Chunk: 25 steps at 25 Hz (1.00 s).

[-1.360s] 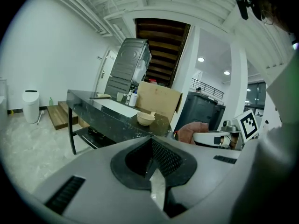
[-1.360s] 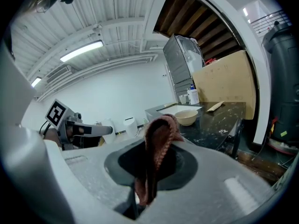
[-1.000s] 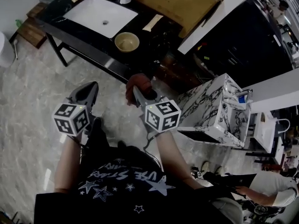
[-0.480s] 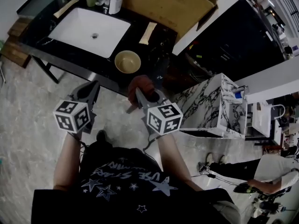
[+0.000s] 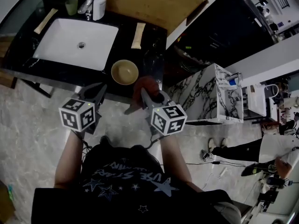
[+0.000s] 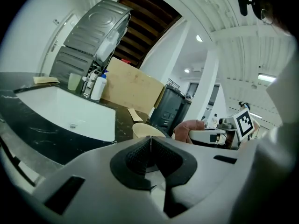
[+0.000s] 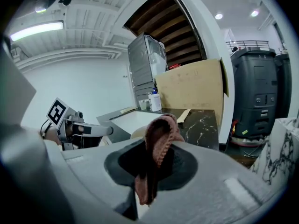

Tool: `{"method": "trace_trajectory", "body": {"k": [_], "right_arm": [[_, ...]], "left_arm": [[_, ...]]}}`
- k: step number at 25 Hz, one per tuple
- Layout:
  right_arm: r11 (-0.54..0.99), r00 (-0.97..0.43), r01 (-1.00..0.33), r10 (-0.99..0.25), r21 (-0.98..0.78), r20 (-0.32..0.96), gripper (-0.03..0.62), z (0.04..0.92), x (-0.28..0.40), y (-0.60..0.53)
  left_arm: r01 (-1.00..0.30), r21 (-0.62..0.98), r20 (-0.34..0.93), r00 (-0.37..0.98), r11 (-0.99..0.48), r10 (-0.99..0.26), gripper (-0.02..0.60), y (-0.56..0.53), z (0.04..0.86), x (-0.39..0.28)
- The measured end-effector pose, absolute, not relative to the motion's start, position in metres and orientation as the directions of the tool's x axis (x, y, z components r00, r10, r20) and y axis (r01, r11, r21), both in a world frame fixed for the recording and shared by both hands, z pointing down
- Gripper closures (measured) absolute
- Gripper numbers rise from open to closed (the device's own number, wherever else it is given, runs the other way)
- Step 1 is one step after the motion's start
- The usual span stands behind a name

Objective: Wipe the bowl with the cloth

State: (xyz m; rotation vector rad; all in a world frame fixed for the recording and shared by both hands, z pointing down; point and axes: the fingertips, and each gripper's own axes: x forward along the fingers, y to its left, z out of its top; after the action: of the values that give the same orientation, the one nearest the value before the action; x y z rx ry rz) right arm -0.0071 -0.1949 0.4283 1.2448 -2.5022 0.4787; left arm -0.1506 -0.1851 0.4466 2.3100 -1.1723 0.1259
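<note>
The round, smooth beige bowl [image 5: 124, 72] sat upright on the black, white-veined stone counter [image 5: 152, 48], just beside the white rectangular sink [image 5: 65, 38]. The right gripper [image 7: 150, 168] was clamped on a reddish-brown knitted cloth [image 7: 161, 134], which looped up above its dark pads, near the bowl. The left gripper [image 6: 150, 148] had its ribbed jaws pressed together, empty.

a white sink [image 5: 77, 43] fills the left half of the black counter [image 5: 152, 50]; a pump bottle [image 5: 99, 6] and green cup [image 5: 71, 6] stand at its back edge, beside a wooden board [image 5: 154, 3].
</note>
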Motion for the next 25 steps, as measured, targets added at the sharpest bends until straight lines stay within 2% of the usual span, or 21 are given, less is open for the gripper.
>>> {"method": "trace_trajectory", "body": {"k": [5, 10, 12, 15, 25], "right_arm": [[0.486, -0.503, -0.86, -0.757, -0.154, 0.417, 0.542, 0.432, 0.004, -0.201], [0.452, -0.473, -0.878, -0.767, -0.158, 0.433, 0.542, 0.437, 0.013, -0.206], [0.448, -0.469, -0.88, -0.771, -0.158, 0.431, 0.542, 0.437, 0.018, -0.212], [0.459, -0.482, -0.873, -0.764, -0.165, 0.429, 0.542, 0.437, 0.023, -0.224], [0.513, -0.566, -0.824, -0.73, -0.242, 0.383, 0.542, 0.434, 0.037, -0.271]], "left_arm": [[-0.722, 0.421, 0.315, 0.684, -0.549, -0.658, 0.572, -0.203, 0.45, -0.145], [-0.725, 0.432, 0.336, 0.681, -0.536, -0.651, 0.567, -0.222, 0.453, -0.148], [-0.724, 0.474, 0.326, 0.673, -0.501, -0.664, 0.49, -0.231, 0.451, -0.148], [-0.72, 0.516, 0.347, 0.671, -0.464, -0.655, 0.457, -0.242, 0.454, -0.144], [-0.786, 0.481, 0.506, 0.611, -0.389, -0.608, 0.456, -0.263, 0.484, -0.127]]}}
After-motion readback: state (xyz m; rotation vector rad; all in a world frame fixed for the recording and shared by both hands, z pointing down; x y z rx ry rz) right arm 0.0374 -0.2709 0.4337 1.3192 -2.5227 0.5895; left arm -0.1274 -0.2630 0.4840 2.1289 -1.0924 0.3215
